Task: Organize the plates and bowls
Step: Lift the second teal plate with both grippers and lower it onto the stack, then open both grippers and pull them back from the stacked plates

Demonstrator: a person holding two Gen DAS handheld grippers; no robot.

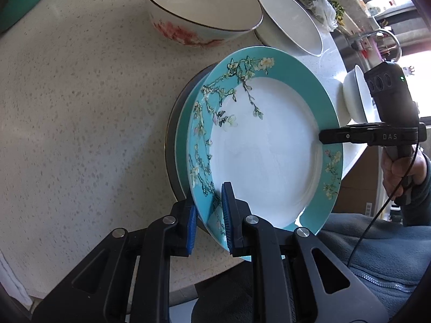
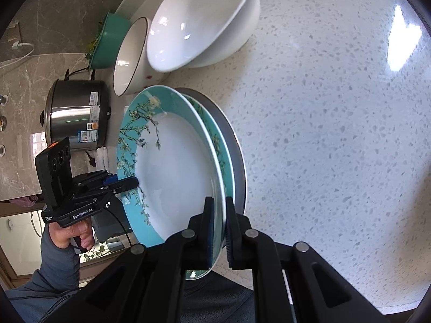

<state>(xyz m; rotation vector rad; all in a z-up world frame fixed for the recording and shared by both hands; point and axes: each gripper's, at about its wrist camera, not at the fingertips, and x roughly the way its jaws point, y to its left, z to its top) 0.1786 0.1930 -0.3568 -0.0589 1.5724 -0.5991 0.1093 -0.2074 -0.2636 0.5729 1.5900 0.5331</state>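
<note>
A teal-rimmed plate with blossom branches [image 1: 266, 145] [image 2: 175, 167] is held tilted between both grippers, just above a stack of a second teal plate [image 2: 221, 145] and a dark plate [image 2: 237, 140] on the counter. My left gripper [image 1: 208, 215] is shut on the plate's near rim, blue pads on either side; it also shows in the right wrist view [image 2: 132, 183]. My right gripper [image 2: 217, 231] is shut on the opposite rim, and its finger shows at the plate's edge in the left wrist view [image 1: 323, 137].
A white bowl with red blossoms [image 1: 199, 8] and two white bowls [image 1: 291, 18] [image 1: 355, 94] stand on the speckled counter [image 1: 80, 107]. In the right wrist view a large white bowl [image 2: 199, 18], a dark-rimmed bowl [image 2: 129, 56], a teal bowl [image 2: 107, 43] and a steel pot [image 2: 75, 113] stand behind.
</note>
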